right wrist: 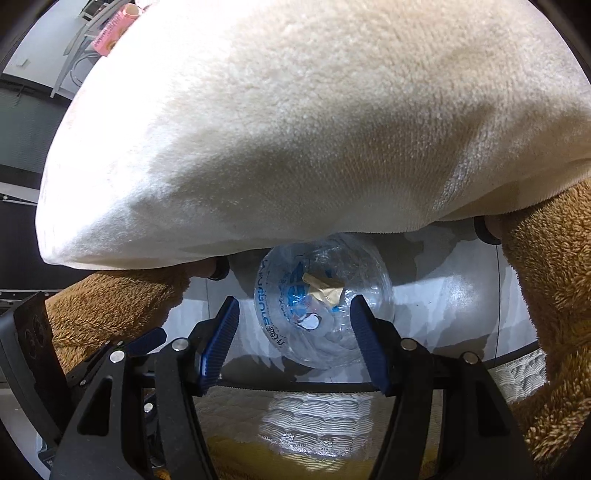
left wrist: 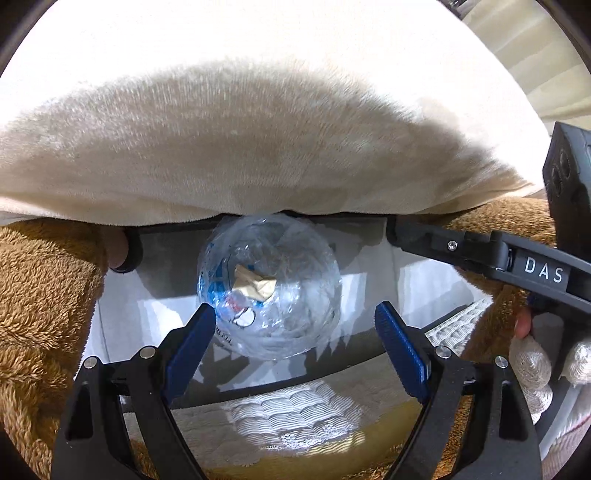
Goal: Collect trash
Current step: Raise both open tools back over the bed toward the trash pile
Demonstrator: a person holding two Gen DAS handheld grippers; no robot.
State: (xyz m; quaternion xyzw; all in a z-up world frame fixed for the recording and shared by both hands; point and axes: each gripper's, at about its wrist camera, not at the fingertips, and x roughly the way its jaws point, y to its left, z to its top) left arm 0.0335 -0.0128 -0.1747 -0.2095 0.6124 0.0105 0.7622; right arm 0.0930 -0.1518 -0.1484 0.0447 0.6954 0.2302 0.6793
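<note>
1. Through my left wrist camera, the left gripper [left wrist: 295, 325] pointed steeply down, its blue pads spread wide with nothing pressed between them.
2. Below it lay a crumpled clear plastic bottle [left wrist: 269, 288] with a blue label, seen end-on, with a scrap of tan paper [left wrist: 255, 282] showing in or on it. The left pad's tip overlapped the bottle's edge in view; whether it touched, I could not tell.
3. The bottle sat inside a white-lined bin [left wrist: 122, 332] with a dark rim, so the trash was already in the container.
4. A large cream plush cushion [left wrist: 236, 147] hung over the far half of the bin's opening, and brown fleece [left wrist: 40, 295] flanked it on both sides.
5. A white quilted cloth [left wrist: 295, 410] lay under the bin's near rim.
6. At the right edge I saw the other tool, marked DAS, and a person's gloved hand [left wrist: 532, 365] holding it.
7. Through my right wrist camera, the right gripper [right wrist: 293, 339] was also released, its jaws narrower than the left's and gripping nothing.
8. There the bottle [right wrist: 321, 306] lay beyond the pads, the right pad crossing its edge in view, with the bin [right wrist: 461, 306] around it.
9. The cushion [right wrist: 295, 129] filled the upper view, with a pink object [right wrist: 110, 33] far off at the top left.
</note>
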